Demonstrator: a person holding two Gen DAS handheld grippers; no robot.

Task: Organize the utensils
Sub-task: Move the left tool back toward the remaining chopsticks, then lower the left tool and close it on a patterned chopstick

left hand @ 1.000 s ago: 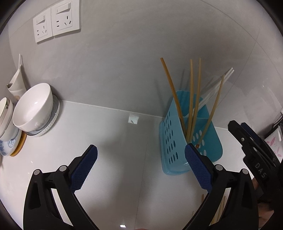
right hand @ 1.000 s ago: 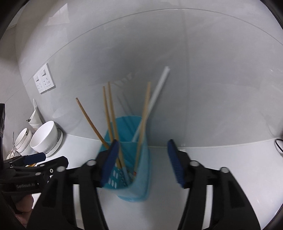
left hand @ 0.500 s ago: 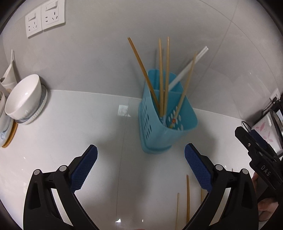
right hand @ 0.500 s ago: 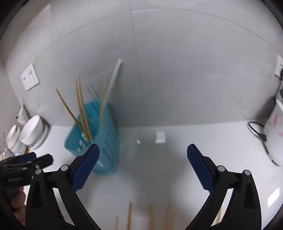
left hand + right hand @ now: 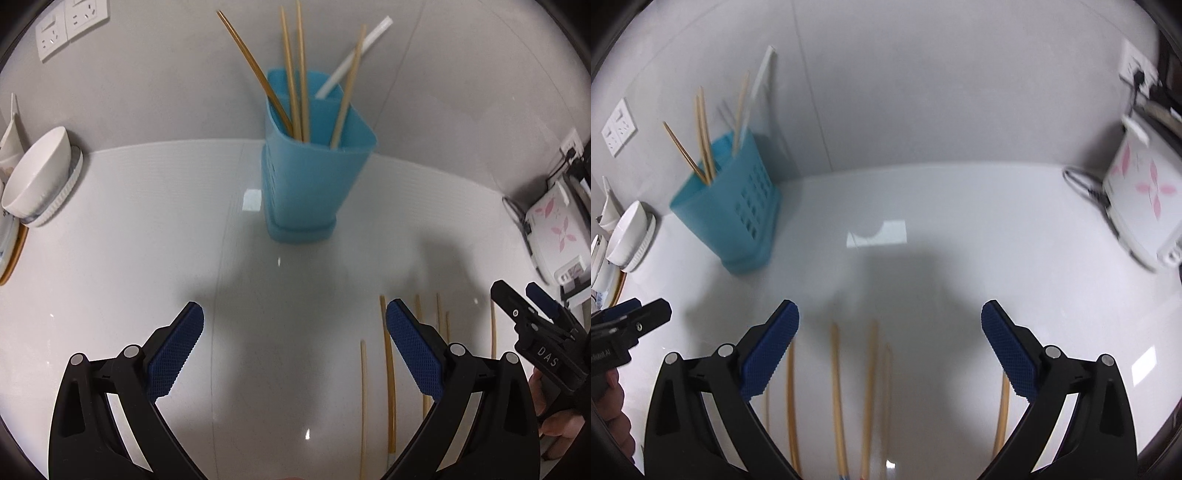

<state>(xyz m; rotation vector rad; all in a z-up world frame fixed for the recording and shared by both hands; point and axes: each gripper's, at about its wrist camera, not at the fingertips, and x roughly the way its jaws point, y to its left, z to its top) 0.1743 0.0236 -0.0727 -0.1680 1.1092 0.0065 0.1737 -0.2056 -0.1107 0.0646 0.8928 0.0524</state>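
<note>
A blue plastic utensil holder (image 5: pixel 310 177) stands on the white counter by the wall, with several bamboo chopsticks (image 5: pixel 295 74) and a white stick upright in it. In the right wrist view the holder (image 5: pixel 731 218) sits at the far left. Several loose bamboo chopsticks (image 5: pixel 836 398) lie flat on the counter between and below my right gripper's fingers. My right gripper (image 5: pixel 890 328) stands wide open above them, holding nothing. My left gripper (image 5: pixel 295 332) is also open and empty, with the loose chopsticks (image 5: pixel 389 373) just past its right finger.
White bowls (image 5: pixel 37 173) on plates stack at the left edge. A white appliance with pink flowers (image 5: pixel 1141 199) and its cord stands at the right. Wall sockets (image 5: pixel 70 22) sit up on the grey wall.
Both grippers drew back from the holder and tipped down toward the counter; loose chopsticks came into view. The right gripper's jaws spread from half-wide to fully open.
</note>
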